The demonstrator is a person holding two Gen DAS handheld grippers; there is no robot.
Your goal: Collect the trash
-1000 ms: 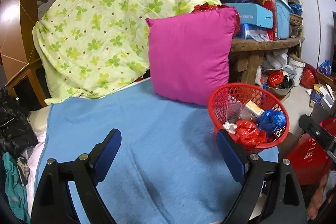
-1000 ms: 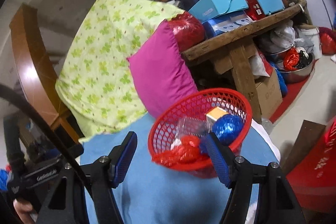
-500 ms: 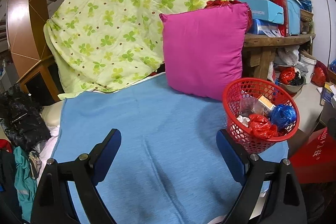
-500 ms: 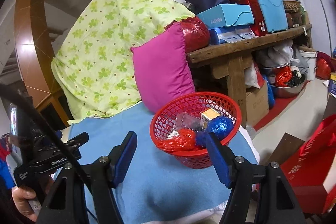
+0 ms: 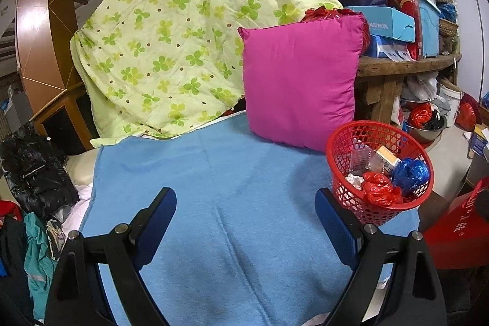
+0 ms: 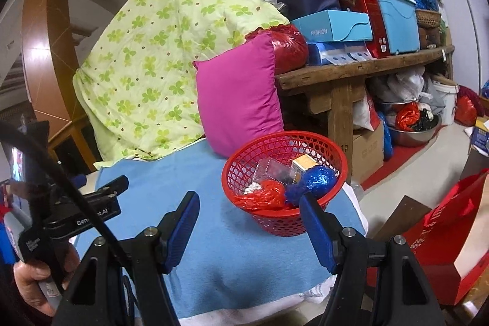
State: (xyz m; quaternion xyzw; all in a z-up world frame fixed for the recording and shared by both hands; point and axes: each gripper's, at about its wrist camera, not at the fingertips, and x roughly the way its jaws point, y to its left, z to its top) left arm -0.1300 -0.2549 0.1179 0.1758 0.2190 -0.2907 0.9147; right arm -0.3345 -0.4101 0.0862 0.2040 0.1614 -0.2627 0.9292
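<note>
We see a quilted green clover-print blanket (image 5: 183, 45) draped in a peak behind a flat, fuzzy blue cloth (image 5: 220, 203). A plump square magenta pillow (image 5: 301, 81) leans upright at the cloth's far edge. Just beside it stands a round red plastic mesh basket (image 6: 321, 142), holding crumpled red plastic (image 6: 262, 196), a shiny blue wad (image 6: 314, 179), a small carton and clear packaging. Our left gripper (image 5: 246, 211) and right gripper (image 6: 249, 217) both hang released, nothing between the ribbed blue pads.
</note>
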